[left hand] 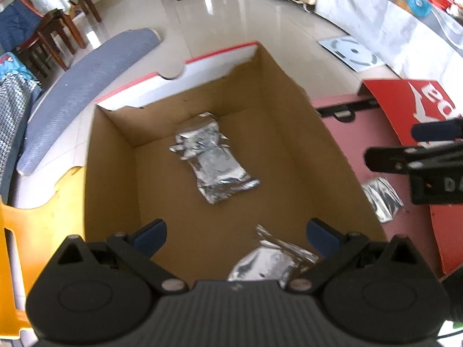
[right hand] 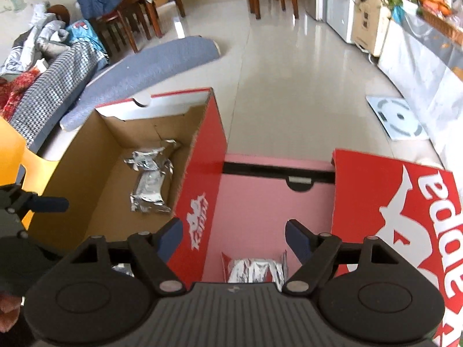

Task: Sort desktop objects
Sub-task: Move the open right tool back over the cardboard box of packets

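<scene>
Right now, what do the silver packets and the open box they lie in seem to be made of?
Silver packets: most likely metallised foil or foil-laminated film; the sign is a crinkled, mirror-bright surface with sharp glints, and I cannot tell which. Open box: corrugated cardboard, matte raw brown inside; from the right wrist view its outer wall is glossy printed red.

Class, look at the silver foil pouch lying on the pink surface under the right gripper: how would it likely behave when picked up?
The foil pouch looks creased and thin, so it would probably flop and crumple. Its glossy skin may slip between the fingers. It lies flat on the pink surface, so it is unlikely to roll.
</scene>
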